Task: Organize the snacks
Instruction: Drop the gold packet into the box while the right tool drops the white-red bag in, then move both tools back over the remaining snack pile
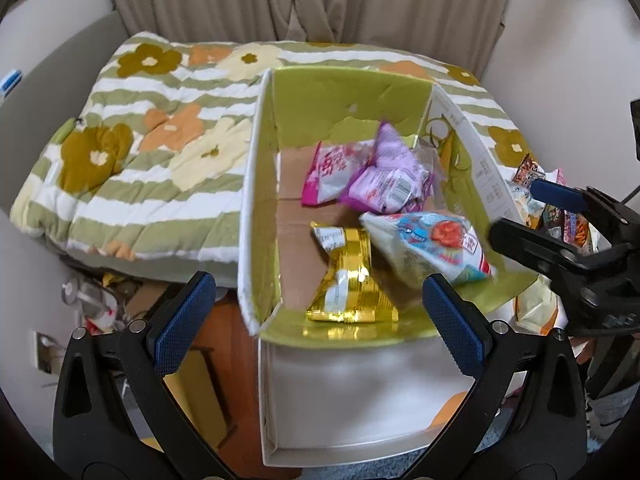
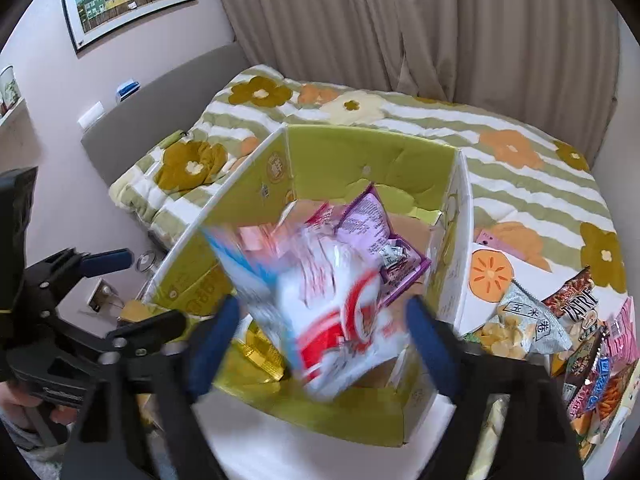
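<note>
Nearest you, your left gripper (image 1: 318, 320) hangs spread wide over the near end of the cardboard box (image 1: 256, 184), gripping nothing. Your right gripper (image 2: 322, 340) is likewise parted, with the white, red and blue snack bag (image 2: 328, 312) blurred between its fingers (whether they touch it, you cannot tell). That bag's long axis slants from near right to far left. Farther in lie 1 gold packet (image 1: 348, 276) and 2 pink-purple packets (image 1: 384, 176). Beside the box, loose snacks (image 2: 576, 332) sit on the floral quilt (image 1: 132, 152).

White-red-blue snack bag (image 2: 320, 312) blurred, tilted over green box (image 1: 340, 92) w/ snacks.
</note>
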A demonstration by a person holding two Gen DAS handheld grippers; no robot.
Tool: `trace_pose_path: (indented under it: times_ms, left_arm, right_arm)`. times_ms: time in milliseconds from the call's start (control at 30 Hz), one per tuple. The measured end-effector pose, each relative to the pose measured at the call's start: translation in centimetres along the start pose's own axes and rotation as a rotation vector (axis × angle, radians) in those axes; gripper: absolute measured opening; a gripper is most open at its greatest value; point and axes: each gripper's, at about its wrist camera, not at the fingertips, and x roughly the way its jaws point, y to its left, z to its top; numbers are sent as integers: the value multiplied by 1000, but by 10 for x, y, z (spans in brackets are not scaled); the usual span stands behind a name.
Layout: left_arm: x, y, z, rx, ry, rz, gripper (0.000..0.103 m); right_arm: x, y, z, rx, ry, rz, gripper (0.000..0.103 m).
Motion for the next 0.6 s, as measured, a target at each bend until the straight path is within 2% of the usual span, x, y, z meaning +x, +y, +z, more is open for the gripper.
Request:
trace_pose_path:
  times_ms: [33, 333, 600]
  left_arm:
    - [0, 0, -2, -2, 2, 0, 102]
    - [-12, -8, -6, 14, -10, 6, 102]
    - [-28, -20, 0, 51, -38, 1, 102]
  right_arm:
    - [-1, 0, -2, 2, -1, 13, 103]
    - [-11, -1, -8, 22, -5, 33, 103]
    - [-33, -3, -4, 43, -35, 10, 103]
